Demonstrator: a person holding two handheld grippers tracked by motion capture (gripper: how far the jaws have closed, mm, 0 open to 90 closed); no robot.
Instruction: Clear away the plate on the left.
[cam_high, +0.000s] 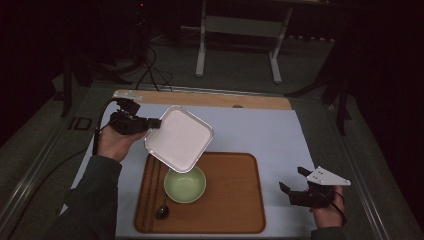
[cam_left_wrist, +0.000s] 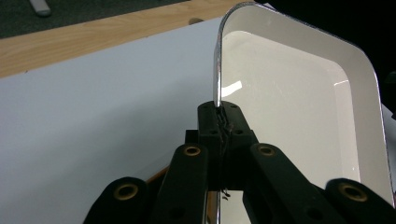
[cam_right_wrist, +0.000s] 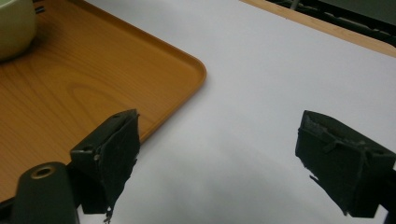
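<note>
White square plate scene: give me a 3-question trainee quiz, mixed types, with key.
1. True or false: the left gripper is shut on the rim of the white square plate.
2. Which gripper has open jaws with nothing between them? A) left B) right C) both
3. Fill in: the green bowl sits on the ____ , with a dark spoon beside it.

Key: 1 true. 2 B: the right gripper hovers over the white mat. 3 wooden tray.
</note>
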